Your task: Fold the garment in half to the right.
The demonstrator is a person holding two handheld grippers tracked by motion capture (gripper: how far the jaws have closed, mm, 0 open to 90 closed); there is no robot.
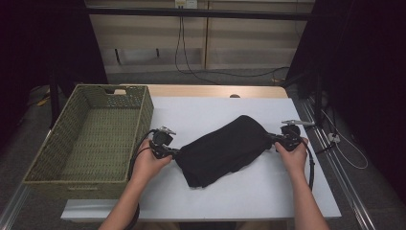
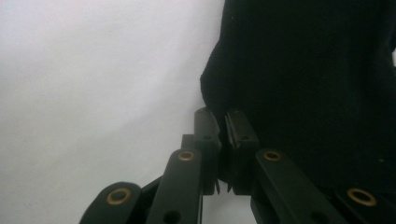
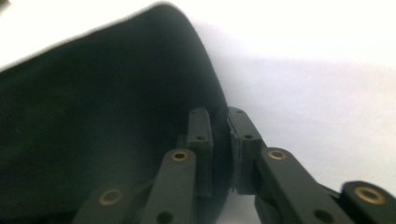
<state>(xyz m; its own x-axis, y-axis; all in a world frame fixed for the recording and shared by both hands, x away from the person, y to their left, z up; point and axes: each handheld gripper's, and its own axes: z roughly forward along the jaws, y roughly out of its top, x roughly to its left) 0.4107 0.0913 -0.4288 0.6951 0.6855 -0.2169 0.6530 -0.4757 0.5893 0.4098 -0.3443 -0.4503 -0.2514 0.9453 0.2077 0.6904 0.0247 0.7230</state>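
A black cloth lies folded across the middle of the white table, stretched between both hands. My left gripper is shut on the cloth's left edge; in the left gripper view the cloth runs down between the two near-touching jaws of the gripper. My right gripper is shut on the cloth's right end; in the right gripper view the cloth's edge is pinched between the jaws of the gripper.
A green woven basket stands at the table's left side, close to my left hand. Cables hang at the wall behind. A cable trails off the table's right edge.
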